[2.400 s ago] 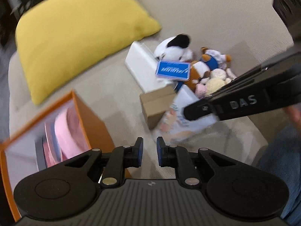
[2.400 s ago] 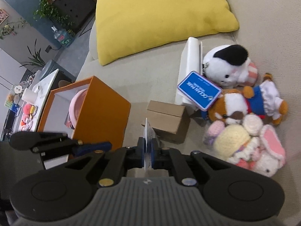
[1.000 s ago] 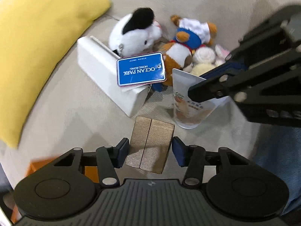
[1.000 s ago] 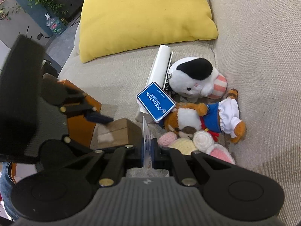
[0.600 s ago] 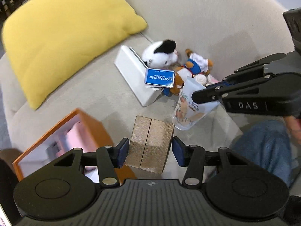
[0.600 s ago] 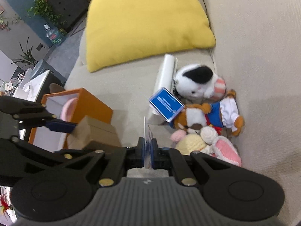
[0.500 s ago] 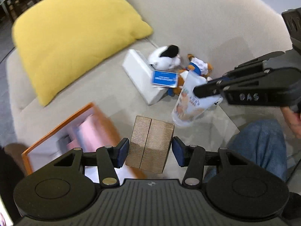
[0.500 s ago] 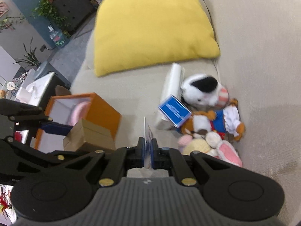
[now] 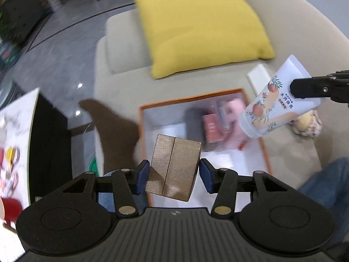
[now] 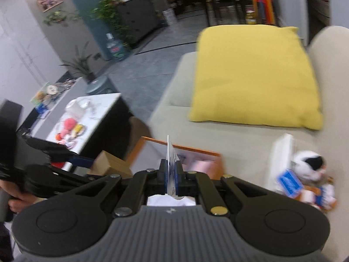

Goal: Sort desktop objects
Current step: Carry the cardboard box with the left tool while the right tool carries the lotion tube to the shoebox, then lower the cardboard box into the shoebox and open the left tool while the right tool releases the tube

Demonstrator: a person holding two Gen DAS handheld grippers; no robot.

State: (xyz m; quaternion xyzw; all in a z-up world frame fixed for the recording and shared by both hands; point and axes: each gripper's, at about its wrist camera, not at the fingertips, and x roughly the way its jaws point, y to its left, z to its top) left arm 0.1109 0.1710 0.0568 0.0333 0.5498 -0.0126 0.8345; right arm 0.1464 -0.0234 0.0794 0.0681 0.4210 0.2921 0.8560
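Cardboard box (image 9: 173, 167) in left tongs (image 9: 174, 175), tube (image 9: 276, 100) in right tongs (image 10: 171, 180), above orange bin (image 9: 265, 150).

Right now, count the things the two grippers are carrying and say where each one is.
2. The cardboard box sits between the left gripper fingers, above the orange box. The white tube is pinched by the right gripper, over the box's far right corner.

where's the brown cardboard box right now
In the left wrist view the brown cardboard box sits low and centre, clamped in the left gripper, held in the air in front of the orange box on the sofa.
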